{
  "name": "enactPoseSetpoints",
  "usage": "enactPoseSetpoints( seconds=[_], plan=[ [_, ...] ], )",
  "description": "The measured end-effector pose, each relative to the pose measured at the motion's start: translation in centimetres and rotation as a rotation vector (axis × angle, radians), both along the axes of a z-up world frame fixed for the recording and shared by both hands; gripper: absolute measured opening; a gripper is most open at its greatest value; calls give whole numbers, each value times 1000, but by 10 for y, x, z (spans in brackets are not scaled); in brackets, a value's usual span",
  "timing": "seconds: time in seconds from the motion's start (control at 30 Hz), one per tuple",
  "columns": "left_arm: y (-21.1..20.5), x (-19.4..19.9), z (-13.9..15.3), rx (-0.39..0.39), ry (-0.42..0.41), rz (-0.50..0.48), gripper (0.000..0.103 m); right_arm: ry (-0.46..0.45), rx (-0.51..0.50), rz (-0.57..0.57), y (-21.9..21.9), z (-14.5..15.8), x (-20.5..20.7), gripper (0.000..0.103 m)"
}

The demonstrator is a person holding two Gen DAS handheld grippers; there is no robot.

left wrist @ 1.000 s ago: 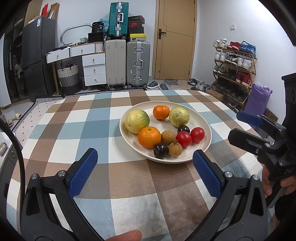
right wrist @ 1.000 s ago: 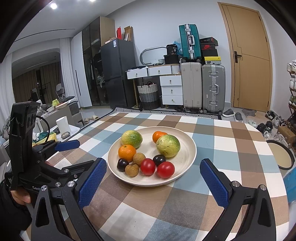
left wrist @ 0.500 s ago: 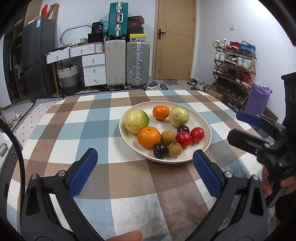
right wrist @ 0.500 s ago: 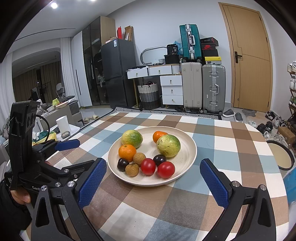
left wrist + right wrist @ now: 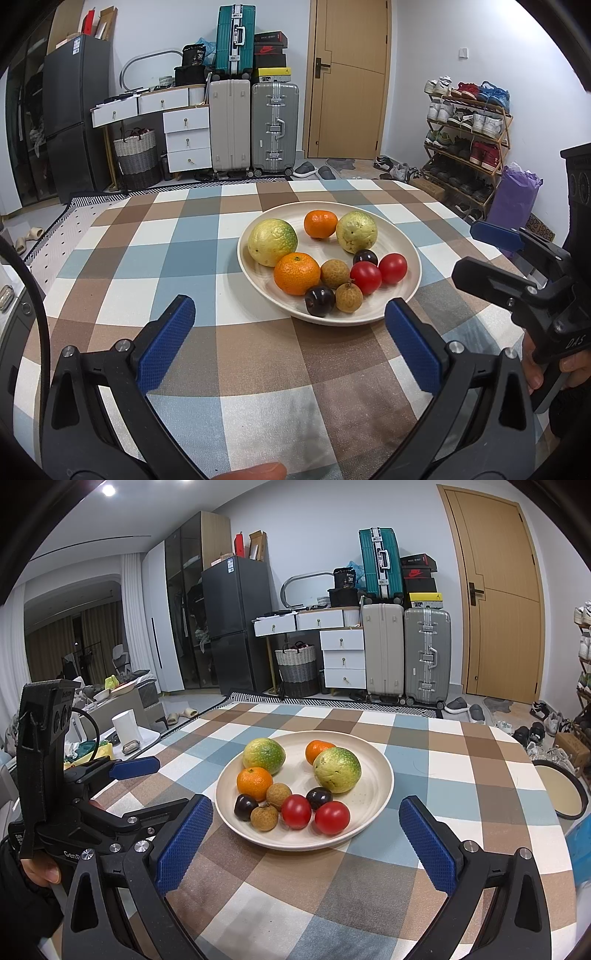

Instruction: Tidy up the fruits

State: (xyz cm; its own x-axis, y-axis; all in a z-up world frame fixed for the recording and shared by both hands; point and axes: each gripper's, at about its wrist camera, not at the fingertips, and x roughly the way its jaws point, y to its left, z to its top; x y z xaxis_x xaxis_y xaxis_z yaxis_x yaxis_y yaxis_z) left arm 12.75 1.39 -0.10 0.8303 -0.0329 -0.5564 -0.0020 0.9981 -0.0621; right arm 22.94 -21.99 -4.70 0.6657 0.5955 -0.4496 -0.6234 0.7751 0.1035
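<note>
A cream plate (image 5: 400, 236) (image 5: 373, 794) sits on the checked tablecloth and holds two yellow-green citrus fruits (image 5: 272, 242), two oranges (image 5: 296, 273), two red tomatoes (image 5: 365, 277), two dark plums (image 5: 319, 301) and two brown longans (image 5: 334, 273). My left gripper (image 5: 290, 345) is open and empty, just in front of the plate's near rim. My right gripper (image 5: 306, 843) is open and empty, also just short of the plate. Each gripper shows at the edge of the other's view (image 5: 517, 273) (image 5: 122, 786).
A round dark-rimmed tray (image 5: 561, 788) lies past the table's right edge. Suitcases (image 5: 275, 127), white drawers (image 5: 186, 138) and a shoe rack (image 5: 465, 140) stand beyond the table. A low side table with a white cup (image 5: 125, 725) is at the left.
</note>
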Motion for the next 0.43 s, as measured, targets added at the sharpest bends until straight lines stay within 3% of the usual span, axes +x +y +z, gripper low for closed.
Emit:
enactPoseSetpoints(
  seconds=[0.43],
  plan=[
    [-3, 2, 0, 3, 1, 2, 103, 0, -1, 1, 1, -1, 0, 103]
  ],
)
